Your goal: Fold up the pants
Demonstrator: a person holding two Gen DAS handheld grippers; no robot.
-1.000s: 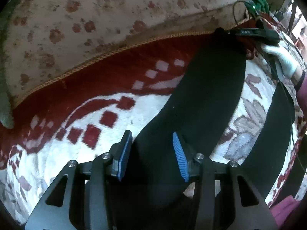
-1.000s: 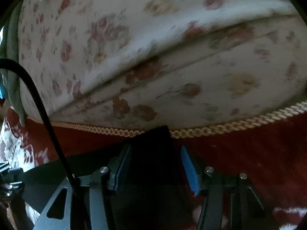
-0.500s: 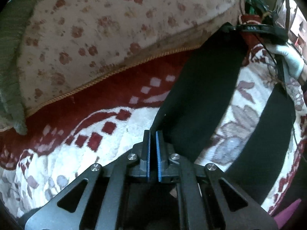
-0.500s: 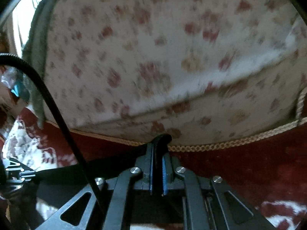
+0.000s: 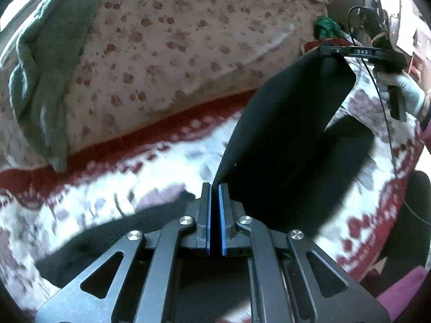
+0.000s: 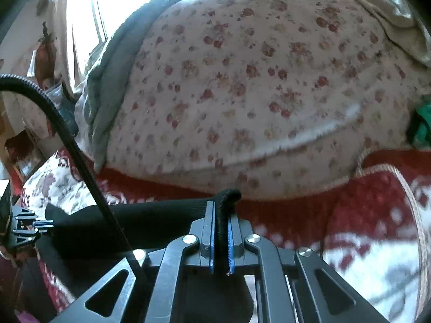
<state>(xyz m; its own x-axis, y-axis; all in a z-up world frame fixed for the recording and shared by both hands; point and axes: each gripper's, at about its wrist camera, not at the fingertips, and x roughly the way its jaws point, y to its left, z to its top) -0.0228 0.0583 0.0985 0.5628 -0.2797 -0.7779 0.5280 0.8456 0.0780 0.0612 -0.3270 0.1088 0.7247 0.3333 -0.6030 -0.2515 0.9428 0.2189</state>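
The left tongs (image 5: 214, 188) are pressed together on an edge of the black pants (image 5: 291, 140). The right tongs (image 6: 221, 210) are likewise clamped on a thick rolled edge of the same cloth, which bulges up between the blue pads.

In the left view, the fabric rises from the left tongs in a taut dark sheet, up and to the right, to the right tongs (image 5: 350, 51), held by a gloved hand (image 5: 409, 91). So the gripped stretch runs lengthwise from one pair of tongs to the other, hanging in the air above the rug (image 5: 161, 167). More black cloth trails below and behind both tongs onto the rug; which end is waist or hem cannot be told.

Beyond the tongs lies a flowered cushion (image 6: 256, 94) with a grey blanket (image 5: 43, 80) draped over one side.

Risks, as a judgement: each grip holds only a narrow edge, so a hard pull between the two hands could slip the cloth free. The trailing part may drag and bunch on the rug, spoiling a flat fold. A cable (image 6: 80, 161) hangs near the right tongs and could snag the fabric.
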